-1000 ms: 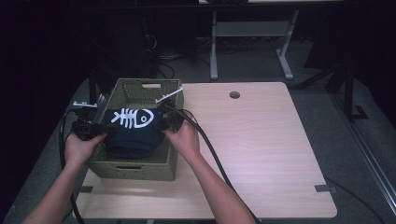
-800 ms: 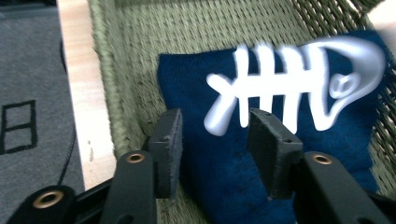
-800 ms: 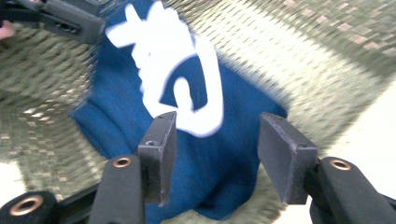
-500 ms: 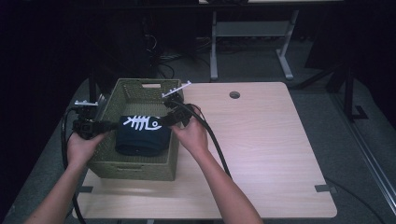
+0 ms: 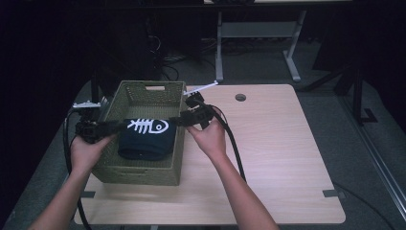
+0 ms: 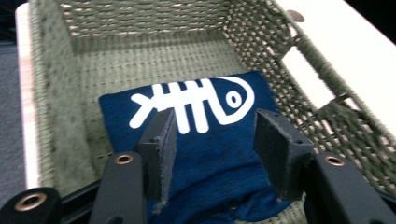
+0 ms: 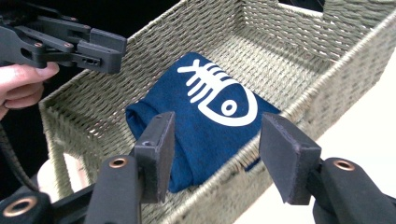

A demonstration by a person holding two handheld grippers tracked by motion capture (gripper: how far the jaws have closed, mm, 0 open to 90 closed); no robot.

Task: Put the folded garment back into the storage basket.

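A folded navy shirt point(image 5: 145, 138) with a white fish-skeleton print lies flat on the bottom of a woven olive basket point(image 5: 139, 173) at the table's left. My left gripper point(image 5: 120, 126) reaches over the basket's left rim and is open above the shirt point(image 6: 219, 154); its jaws have just been opening with nothing pinched between the pads point(image 6: 163, 140). My right gripper point(image 5: 177, 120) reaches over the right rim, open too; its jaws have just been opening. In the right gripper view the shirt point(image 7: 210, 126) lies below my right gripper point(image 7: 219, 120), and the left gripper point(image 7: 108, 49) hovers over the far rim.
The basket point(image 6: 60, 116) stands on a light wooden table point(image 5: 277, 143) with a round cable hole point(image 5: 240, 97) near its far edge. Bare tabletop stretches to the right of the basket. A metal desk frame point(image 5: 219, 52) stands on the floor behind.
The shirt was held between both grippers over the basket; it has sunk and now rests inside. Both grippers have let go, opened, and drawn apart toward the rims.
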